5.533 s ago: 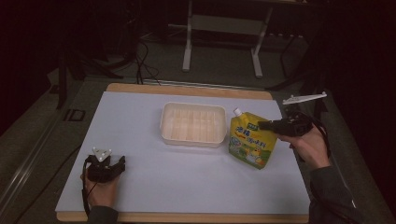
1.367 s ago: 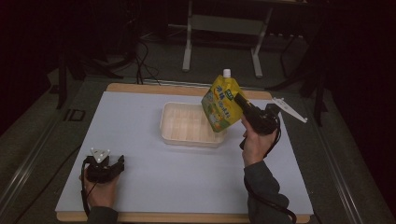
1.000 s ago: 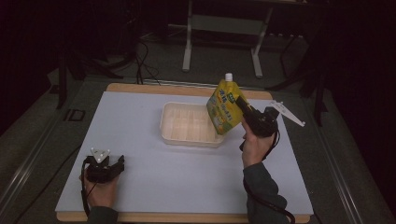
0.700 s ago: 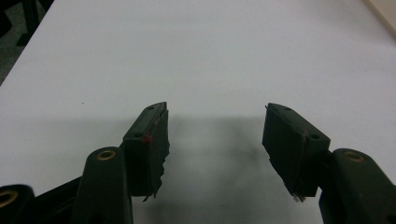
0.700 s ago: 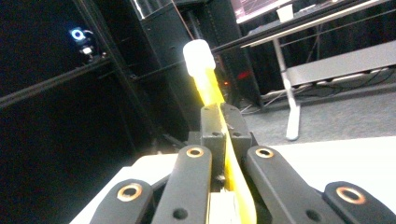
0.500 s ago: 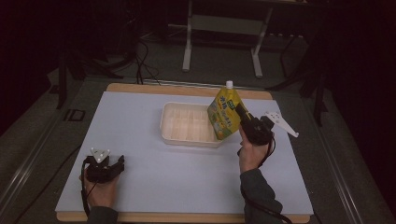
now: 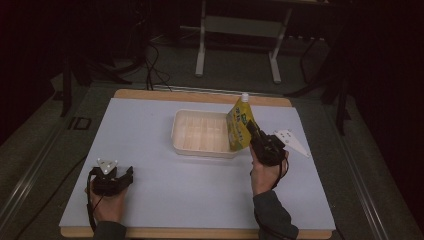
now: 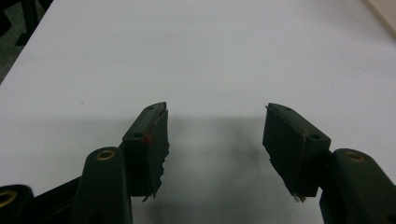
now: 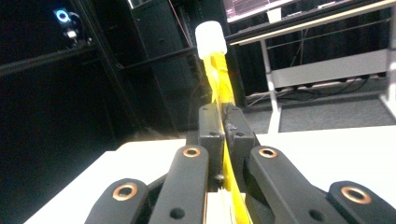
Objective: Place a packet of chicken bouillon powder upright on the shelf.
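A yellow spouted pouch with a white cap is held upright over the right end of a clear plastic tray. My right gripper is shut on the pouch's edge; in the right gripper view the yellow film runs edge-on between the closed jaws. Whether the pouch's bottom touches the tray is hard to tell. My left gripper rests on the table near the front left, open, with only white tabletop between its fingers.
The white table mat has a wooden border. Behind the table stand a metal frame, cables and dark floor. A desk with monitors is in the background of the right gripper view.
My right gripper has carried the pouch from the table's right side up and left, then lowered it, turning it edge-on at the tray's right end. The left gripper has stayed put.
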Action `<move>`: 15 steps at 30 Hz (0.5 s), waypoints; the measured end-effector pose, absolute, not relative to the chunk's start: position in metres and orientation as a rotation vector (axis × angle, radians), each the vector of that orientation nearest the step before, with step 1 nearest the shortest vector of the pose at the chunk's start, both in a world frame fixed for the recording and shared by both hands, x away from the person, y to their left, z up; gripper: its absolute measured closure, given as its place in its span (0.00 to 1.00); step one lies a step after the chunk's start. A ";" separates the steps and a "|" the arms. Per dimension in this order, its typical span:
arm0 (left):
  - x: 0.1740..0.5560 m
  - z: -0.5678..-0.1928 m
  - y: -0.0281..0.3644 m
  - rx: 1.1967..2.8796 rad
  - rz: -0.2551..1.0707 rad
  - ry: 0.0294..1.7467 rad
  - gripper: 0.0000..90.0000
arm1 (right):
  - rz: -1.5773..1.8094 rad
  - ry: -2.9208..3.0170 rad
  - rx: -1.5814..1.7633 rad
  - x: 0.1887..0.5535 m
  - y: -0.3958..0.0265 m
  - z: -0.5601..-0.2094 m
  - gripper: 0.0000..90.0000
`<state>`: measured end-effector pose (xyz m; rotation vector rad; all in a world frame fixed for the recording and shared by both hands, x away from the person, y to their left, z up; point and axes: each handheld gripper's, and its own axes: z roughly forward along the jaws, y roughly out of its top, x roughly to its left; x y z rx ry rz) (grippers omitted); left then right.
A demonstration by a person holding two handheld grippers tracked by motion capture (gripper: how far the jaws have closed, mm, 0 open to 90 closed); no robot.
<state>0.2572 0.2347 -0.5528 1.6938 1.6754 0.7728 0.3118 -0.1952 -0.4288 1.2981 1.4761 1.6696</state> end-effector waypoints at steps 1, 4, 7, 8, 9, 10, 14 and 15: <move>0.257 -0.553 0.235 1.693 0.773 1.675 0.45 | 1.666 1.472 1.303 0.311 -0.194 -0.429 0.98; 0.257 -0.553 0.235 1.687 0.770 1.675 0.45 | 1.668 1.452 1.324 0.306 -0.194 -0.432 0.97; 0.257 -0.553 0.235 1.693 0.771 1.674 0.45 | 1.663 1.442 1.339 0.302 -0.195 -0.436 0.96; 0.257 -0.553 0.235 1.692 0.771 1.674 0.45 | 1.661 1.442 1.340 0.301 -0.195 -0.436 0.95; 0.257 -0.553 0.235 1.692 0.772 1.674 0.45 | 1.655 1.441 1.339 0.300 -0.196 -0.436 0.95; 0.257 -0.553 0.235 1.692 0.772 1.674 0.45 | 1.650 1.447 1.339 0.299 -0.196 -0.435 0.96; 0.257 -0.553 0.235 1.692 0.771 1.675 0.45 | 1.582 1.422 1.381 0.294 -0.195 -0.434 0.99; 0.257 -0.553 0.235 1.692 0.770 1.675 0.45 | 1.571 1.410 1.391 0.292 -0.196 -0.435 0.99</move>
